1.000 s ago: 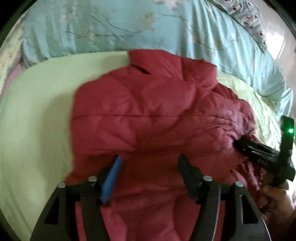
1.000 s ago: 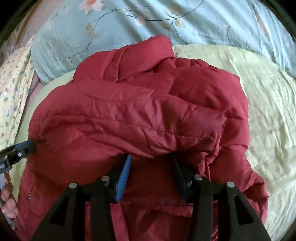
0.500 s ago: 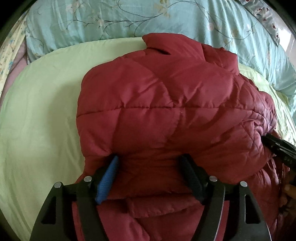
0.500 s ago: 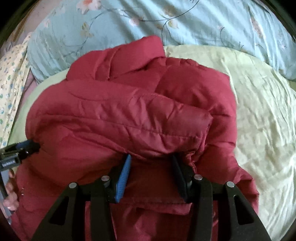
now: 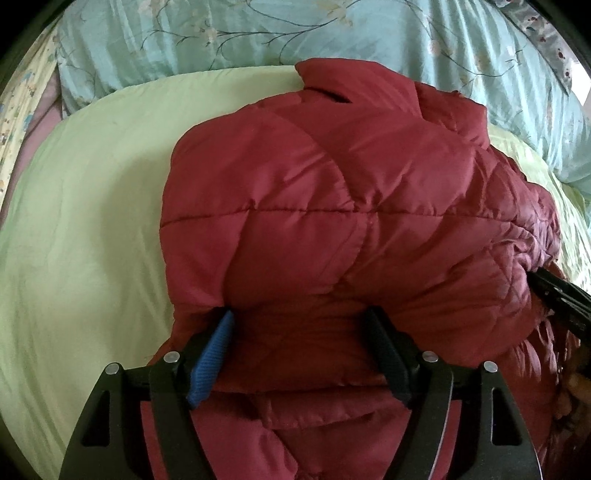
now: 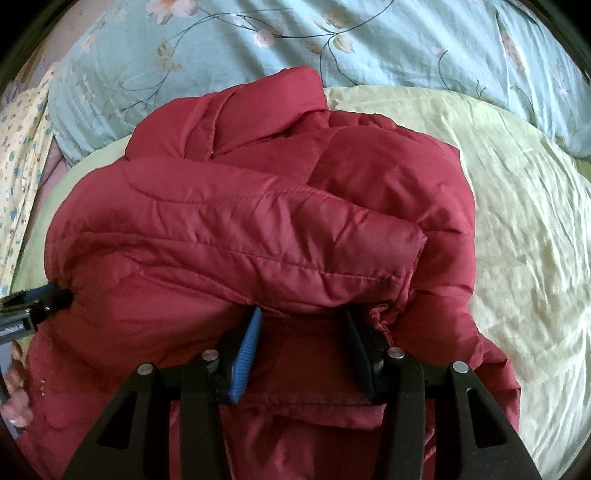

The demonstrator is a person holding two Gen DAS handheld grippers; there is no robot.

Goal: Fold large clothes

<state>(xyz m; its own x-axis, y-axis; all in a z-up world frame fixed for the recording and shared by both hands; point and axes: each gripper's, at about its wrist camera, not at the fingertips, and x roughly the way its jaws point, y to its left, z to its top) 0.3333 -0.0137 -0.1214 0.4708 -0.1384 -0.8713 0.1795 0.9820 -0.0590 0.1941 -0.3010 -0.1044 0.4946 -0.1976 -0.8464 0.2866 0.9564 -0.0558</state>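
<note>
jacket [image 5: 332,221] on sheet [image 5: 85,221], quilt [image 5: 221,33] behind it

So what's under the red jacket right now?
The jacket lies on a pale green sheet, which shows all around it. Beyond its collar sits a blue floral pillow. Whatever lies directly beneath the jacket is covered and cannot be seen.

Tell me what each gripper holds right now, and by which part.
Both grip the red quilted puffer jacket: left gripper and right gripper each pinch its folded-over lower edge.
</note>
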